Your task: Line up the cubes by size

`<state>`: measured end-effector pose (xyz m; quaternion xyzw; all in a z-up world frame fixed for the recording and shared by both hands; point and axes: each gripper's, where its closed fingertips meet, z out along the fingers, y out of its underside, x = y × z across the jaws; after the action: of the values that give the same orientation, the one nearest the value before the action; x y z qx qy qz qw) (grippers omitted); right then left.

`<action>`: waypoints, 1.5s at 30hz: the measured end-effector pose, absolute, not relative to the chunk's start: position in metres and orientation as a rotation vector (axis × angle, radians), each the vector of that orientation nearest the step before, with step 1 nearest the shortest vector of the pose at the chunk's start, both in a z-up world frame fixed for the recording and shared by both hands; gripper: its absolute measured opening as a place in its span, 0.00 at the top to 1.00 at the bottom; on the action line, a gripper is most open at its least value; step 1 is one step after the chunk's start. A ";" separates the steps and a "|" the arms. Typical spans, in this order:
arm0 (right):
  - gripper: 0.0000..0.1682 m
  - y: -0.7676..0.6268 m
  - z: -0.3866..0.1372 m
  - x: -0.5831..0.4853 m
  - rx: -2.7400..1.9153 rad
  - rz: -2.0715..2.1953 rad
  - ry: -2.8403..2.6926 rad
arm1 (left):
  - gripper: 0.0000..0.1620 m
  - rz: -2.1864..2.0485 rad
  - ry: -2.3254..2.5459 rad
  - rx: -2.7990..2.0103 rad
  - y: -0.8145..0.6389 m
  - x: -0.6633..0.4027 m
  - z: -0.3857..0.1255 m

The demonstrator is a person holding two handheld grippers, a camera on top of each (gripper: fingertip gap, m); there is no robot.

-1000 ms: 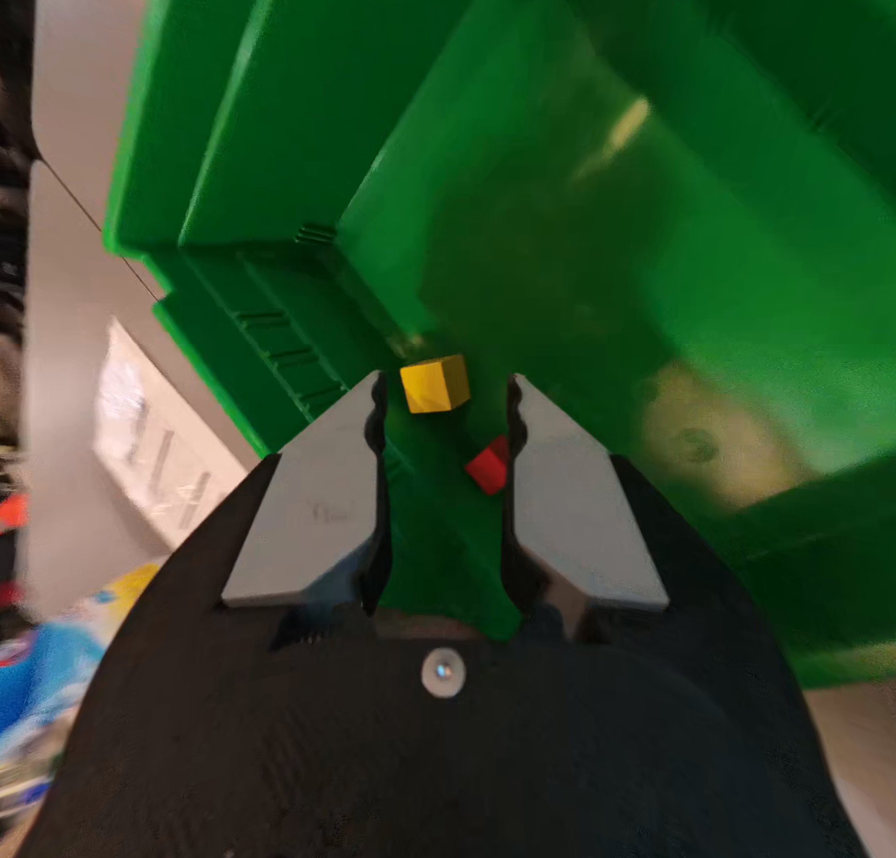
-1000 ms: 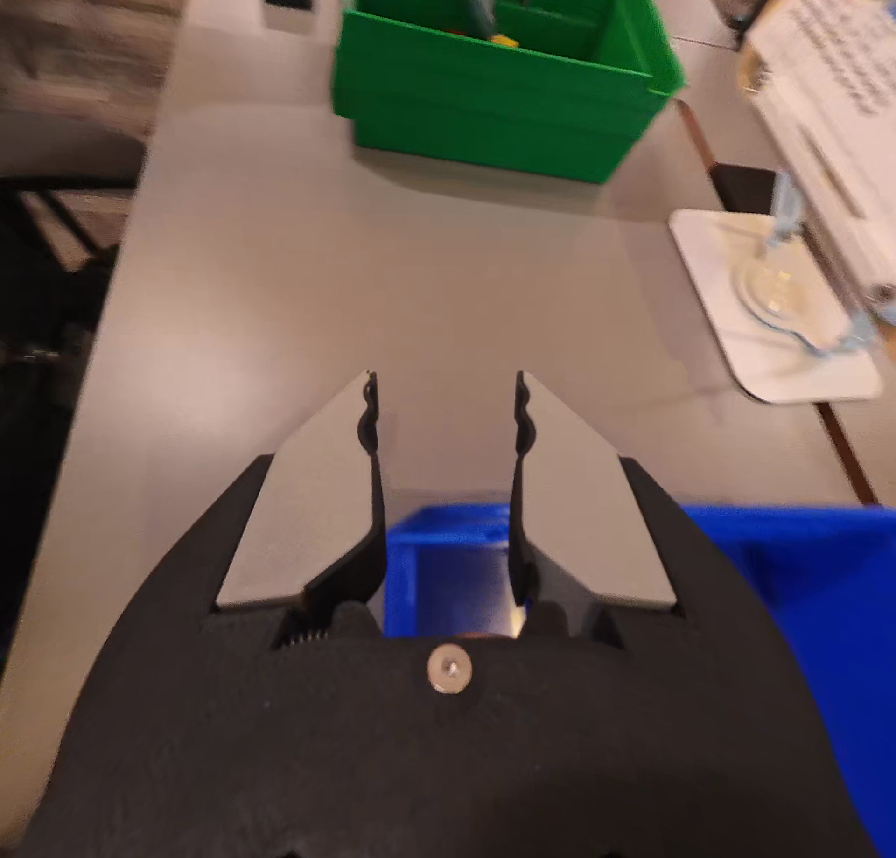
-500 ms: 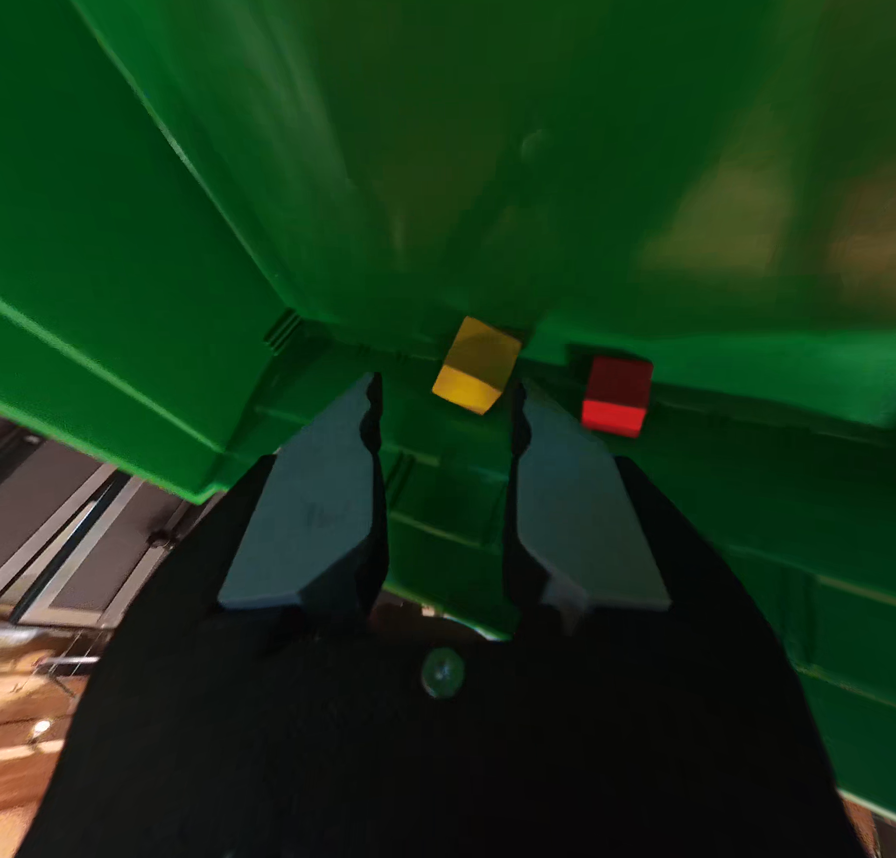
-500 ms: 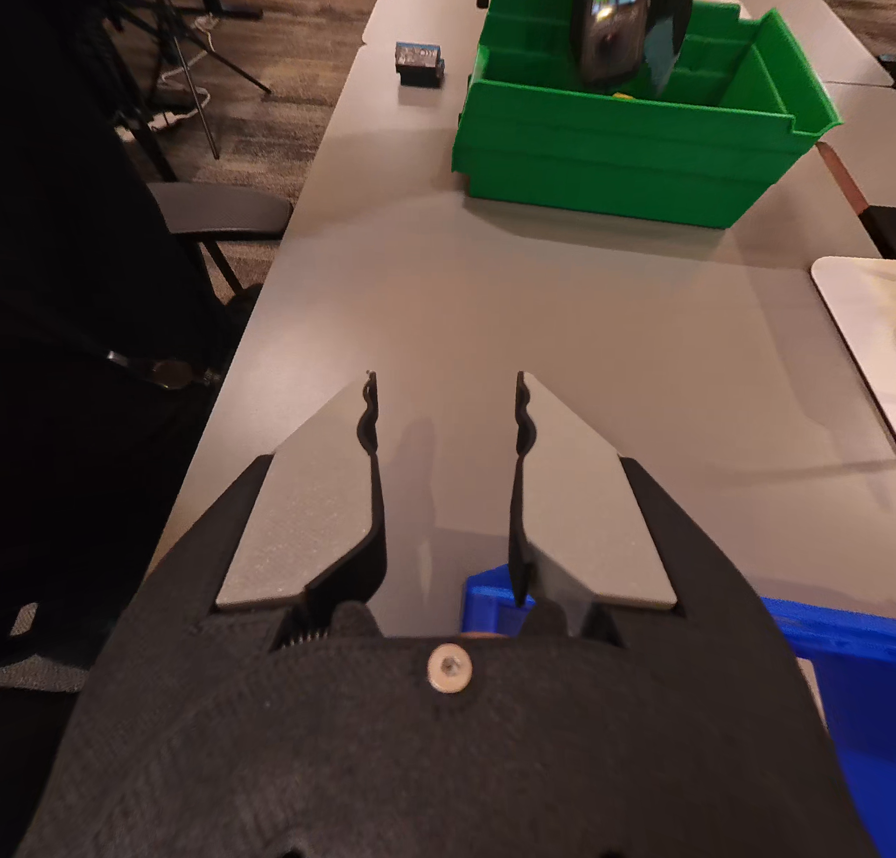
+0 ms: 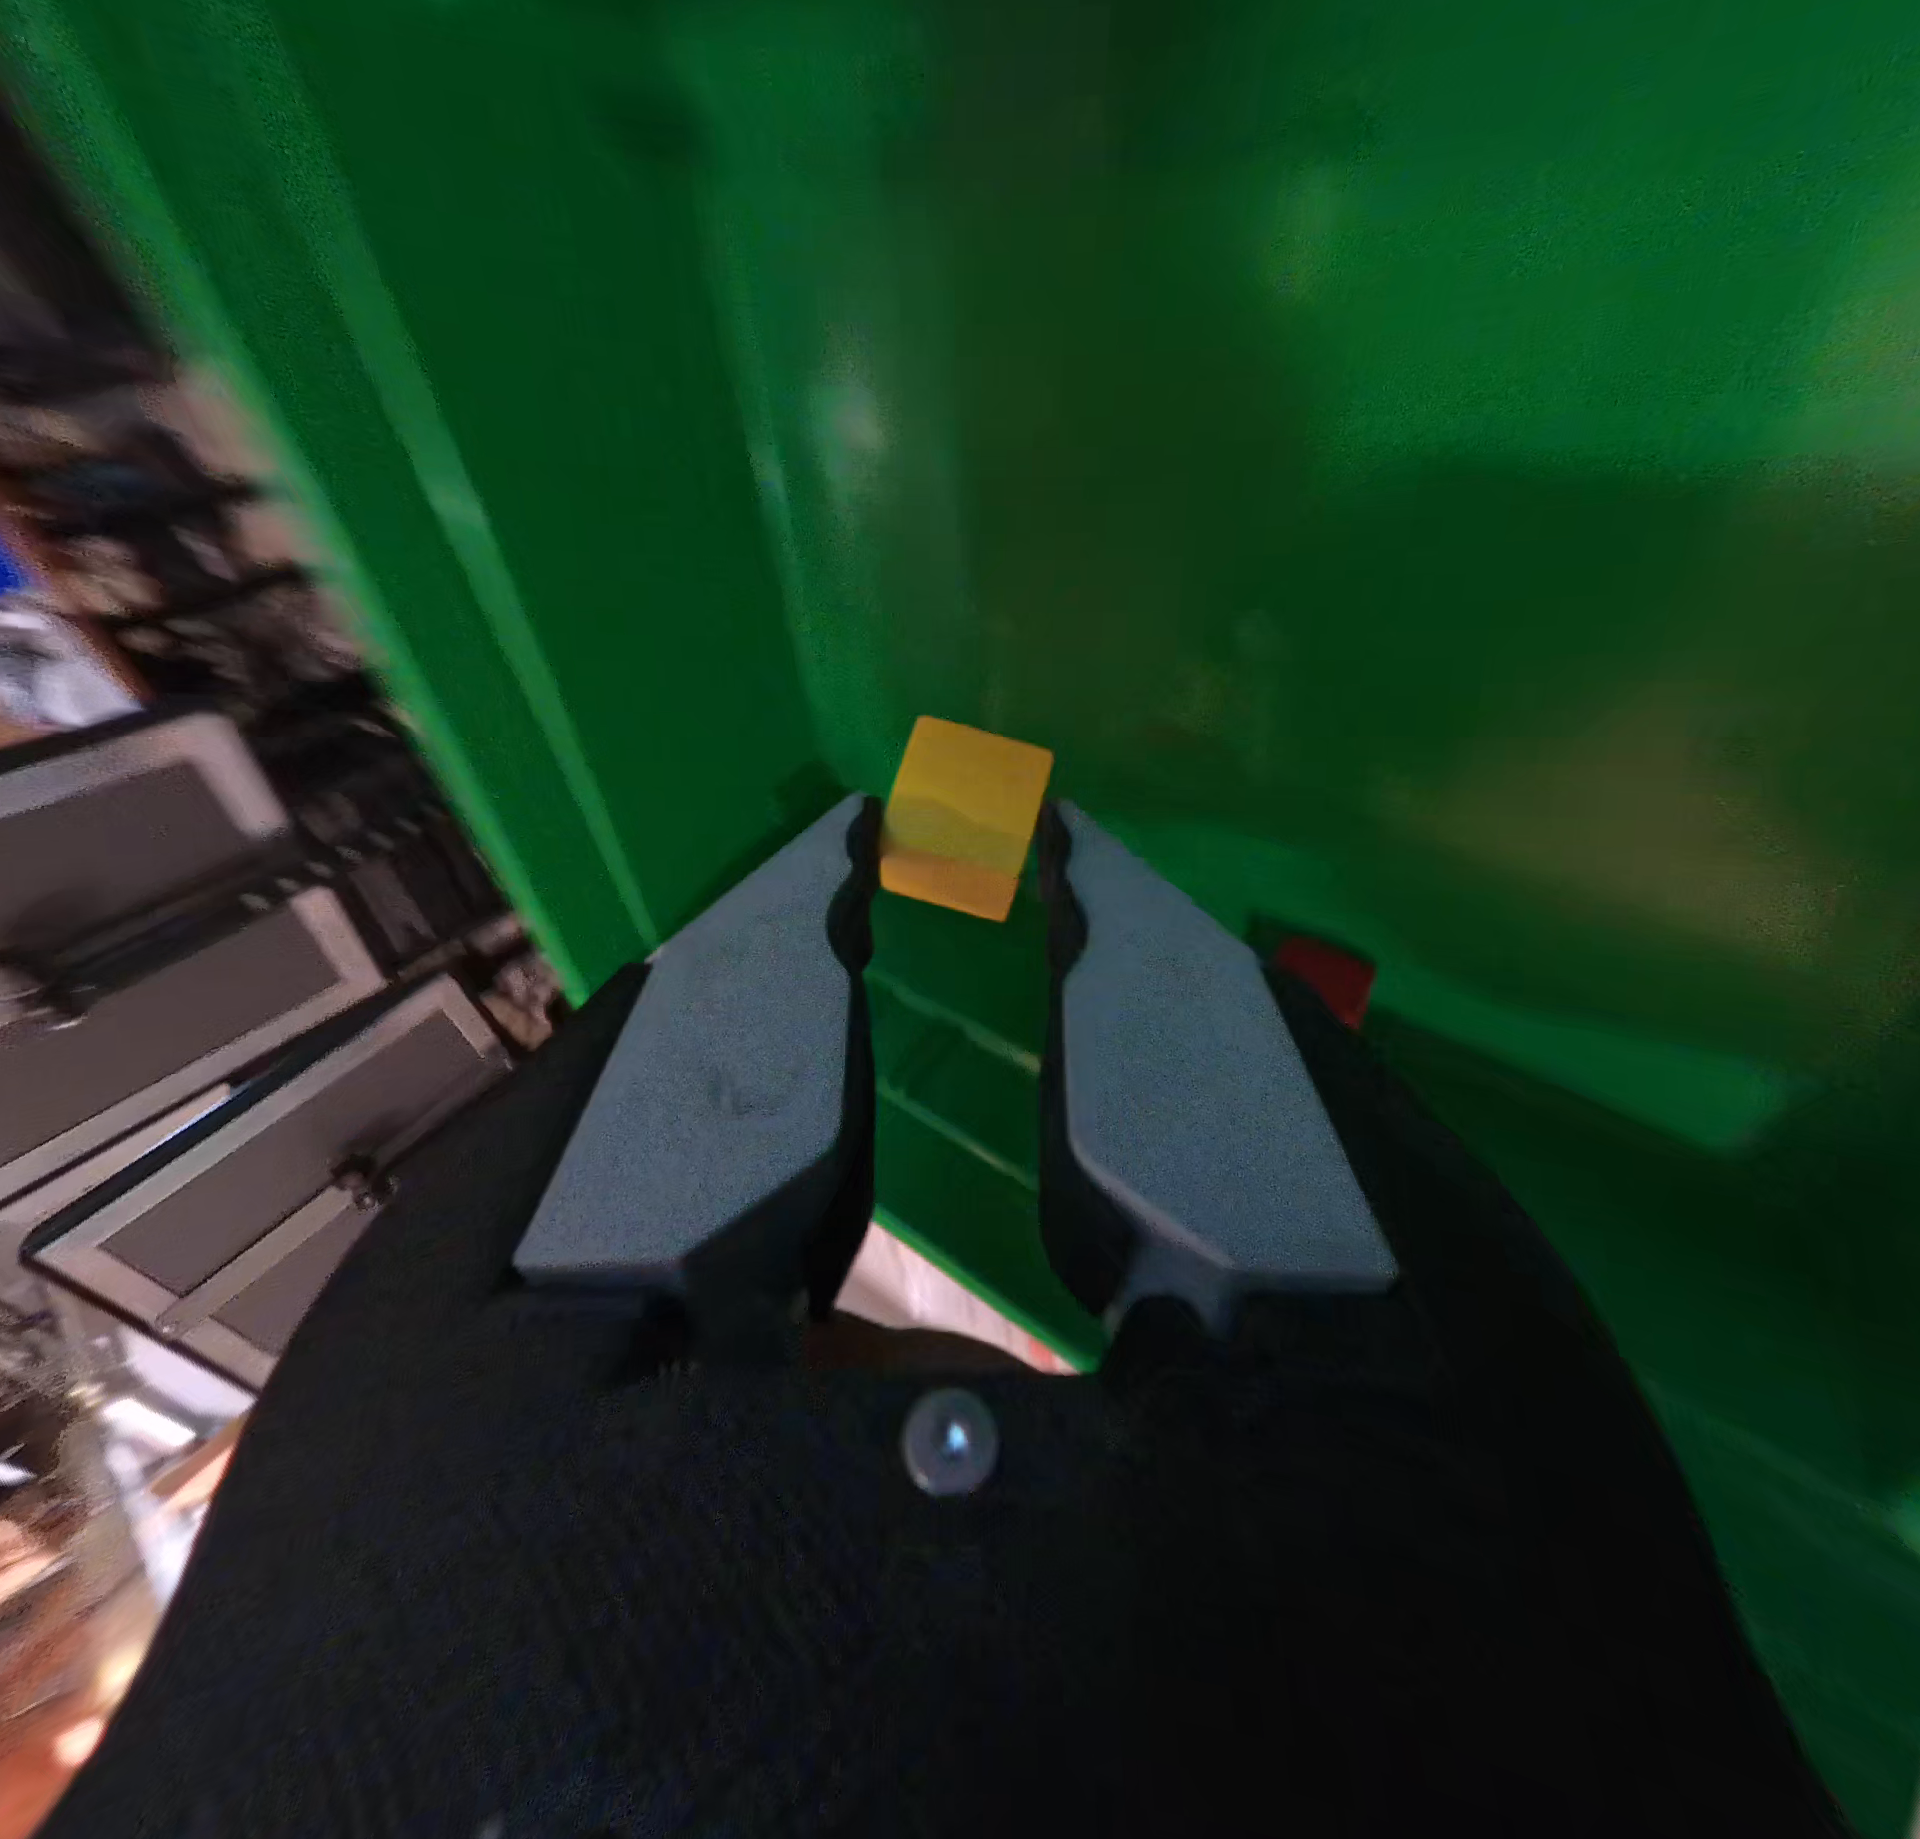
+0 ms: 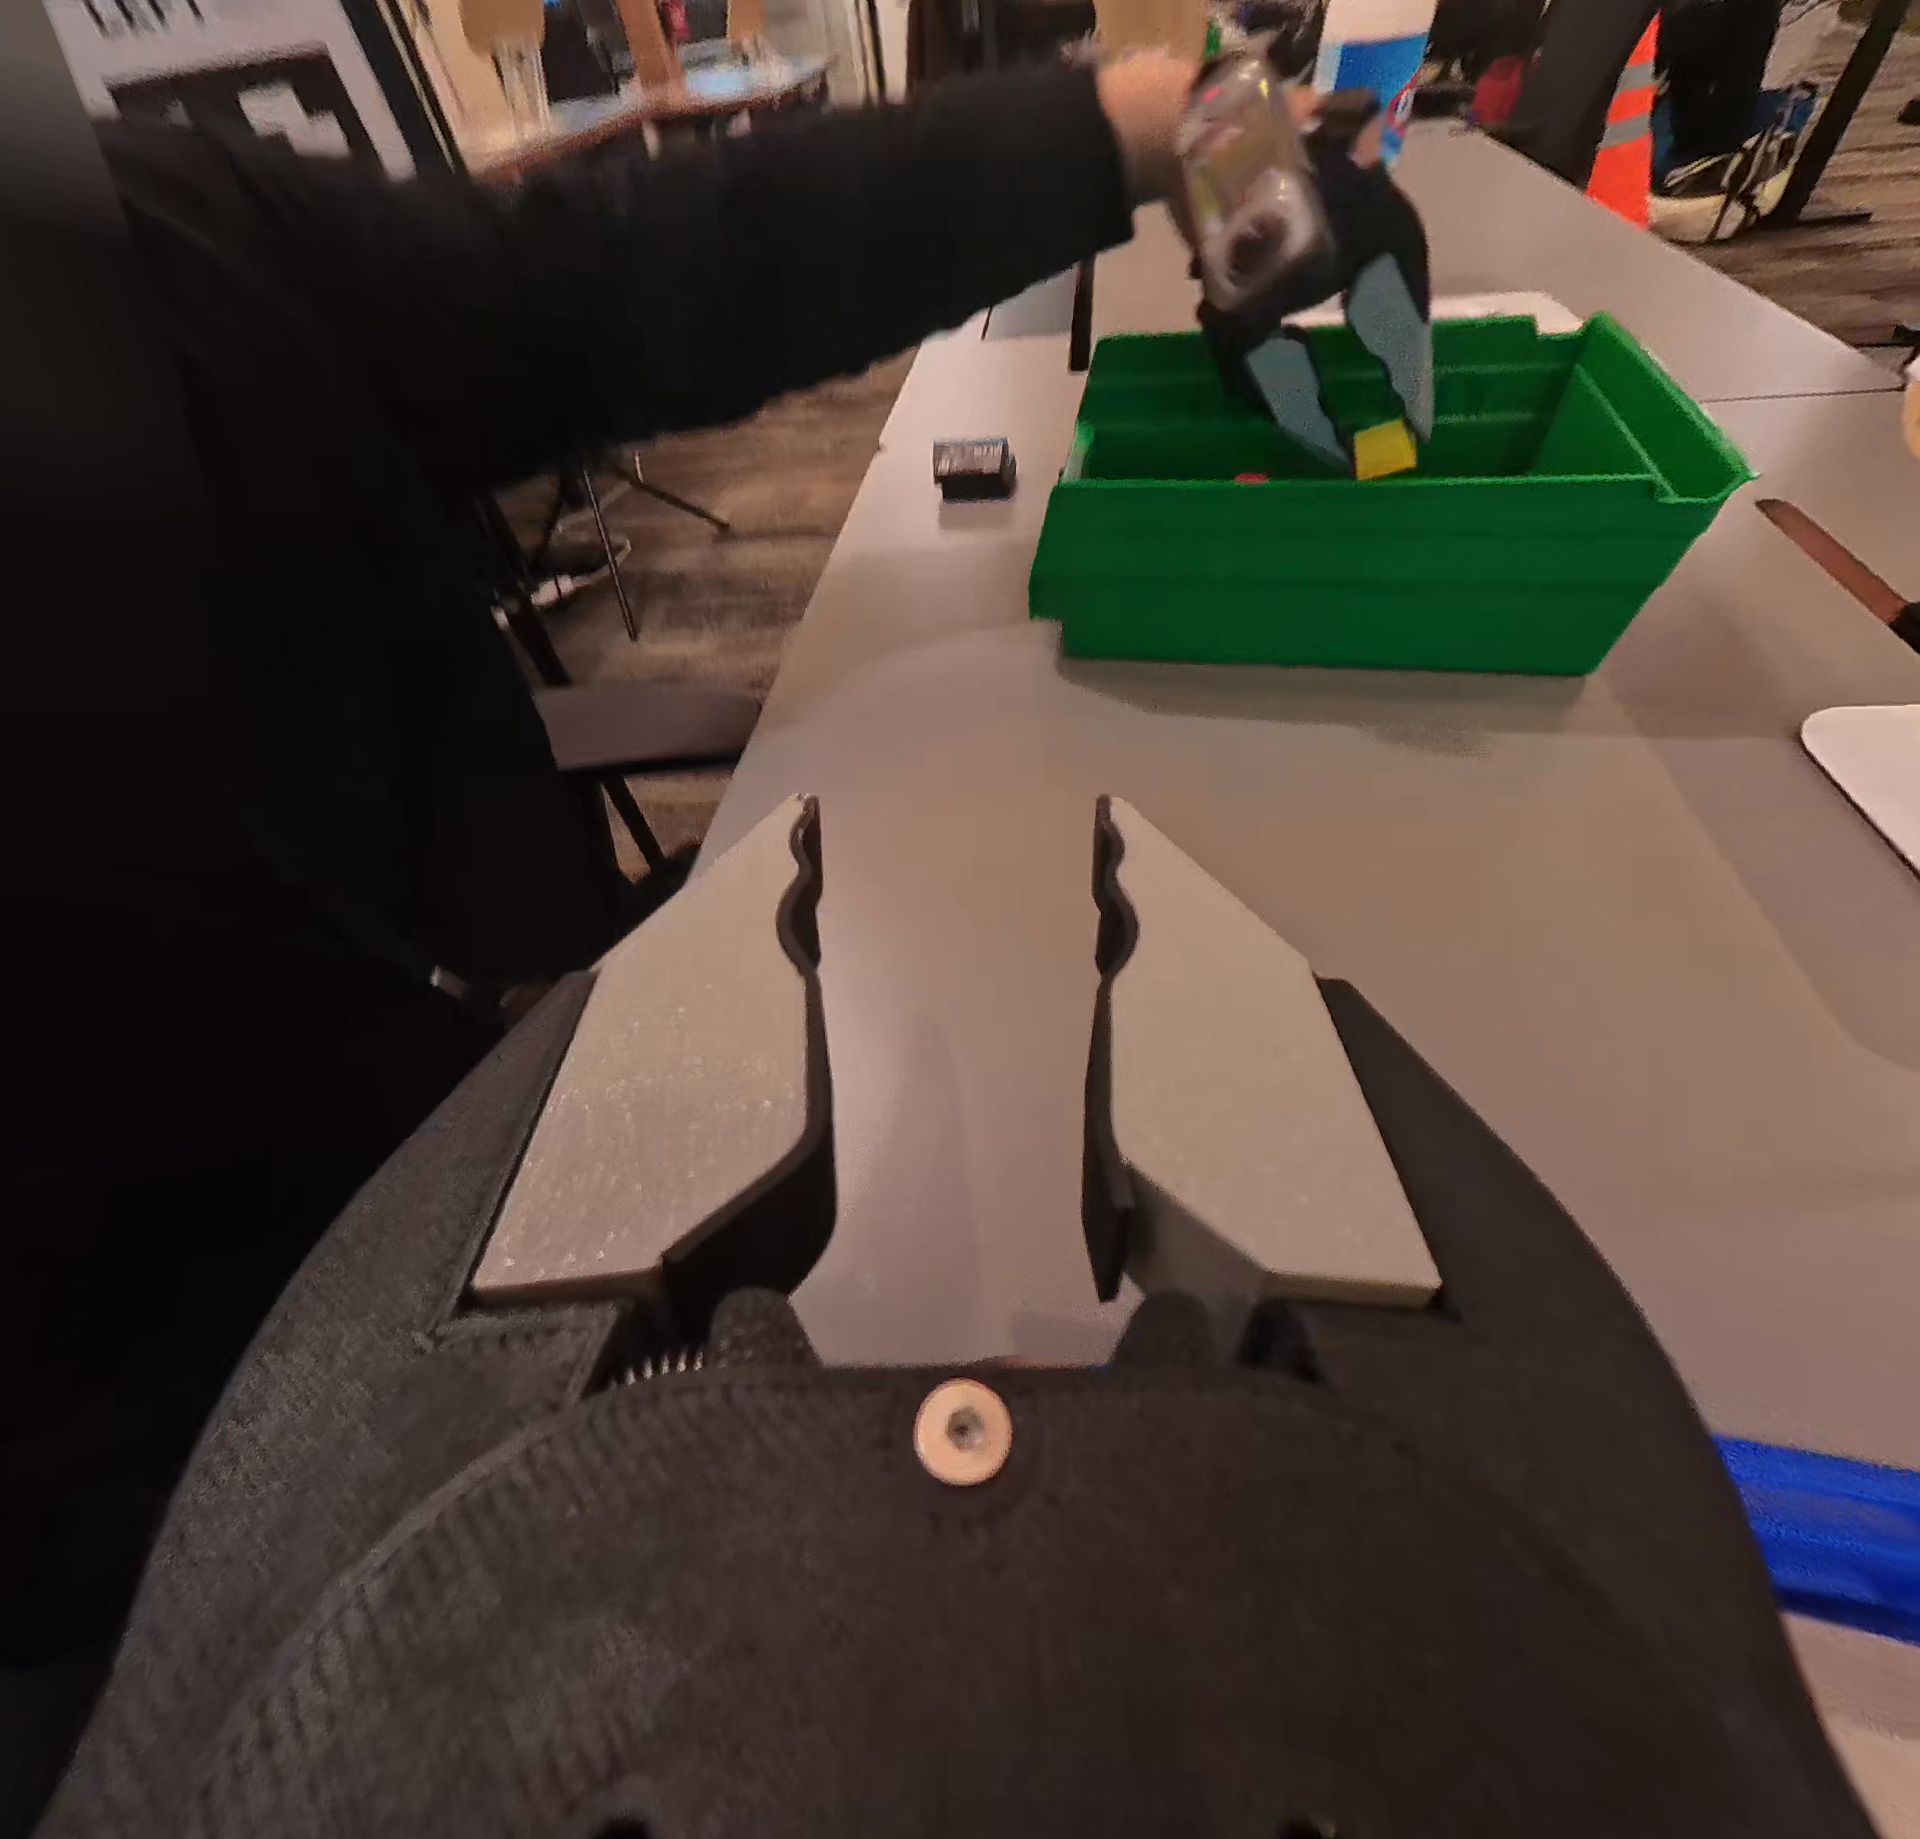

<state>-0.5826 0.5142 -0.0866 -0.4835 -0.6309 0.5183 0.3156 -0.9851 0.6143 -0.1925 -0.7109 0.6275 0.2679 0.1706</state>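
Left tongs pinched — right tongs agape

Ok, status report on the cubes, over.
Left hand-held gripper shut on yellow cube inside green bin. Right hand-held gripper open, empty. Red cube alongside.

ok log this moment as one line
left tongs: shut on yellow cube in green bin | right tongs: open, empty, over table

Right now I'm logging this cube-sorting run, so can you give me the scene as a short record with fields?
left gripper: inside the green bin, fingers on either side of the yellow cube
yellow cube: between the fingertips, apparently gripped
red cube: on the bin floor, right of the left gripper
right gripper: open, empty, above the grey table
blue bin: corner showing, lower right of the right wrist view
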 end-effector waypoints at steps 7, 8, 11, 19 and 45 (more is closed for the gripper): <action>0.66 0.518 -0.067 -0.629 -1.406 1.629 -1.366 | 0.83 0.305 1.250 -1.353 0.560 -0.817 -0.073; 0.65 0.519 -0.068 -0.640 -1.427 1.628 -1.323 | 0.83 0.273 1.213 -1.313 0.549 -0.798 -0.068; 0.63 0.515 -0.077 -0.669 -1.476 1.559 -1.291 | 0.83 0.220 1.168 -1.275 0.528 -0.753 -0.077; 0.66 0.507 -0.103 -0.715 -1.591 1.506 -1.256 | 0.83 0.203 1.172 -1.264 0.515 -0.698 -0.101; 0.85 0.679 -0.156 -0.427 -1.877 -0.182 -1.912 | 0.88 0.331 0.719 -1.589 0.540 -0.806 -0.090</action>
<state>-0.4272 0.6789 -0.1562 -0.6809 -0.6934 -0.0661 0.2261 -0.8058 0.5399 -0.0905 -0.6941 0.3140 0.1448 0.6314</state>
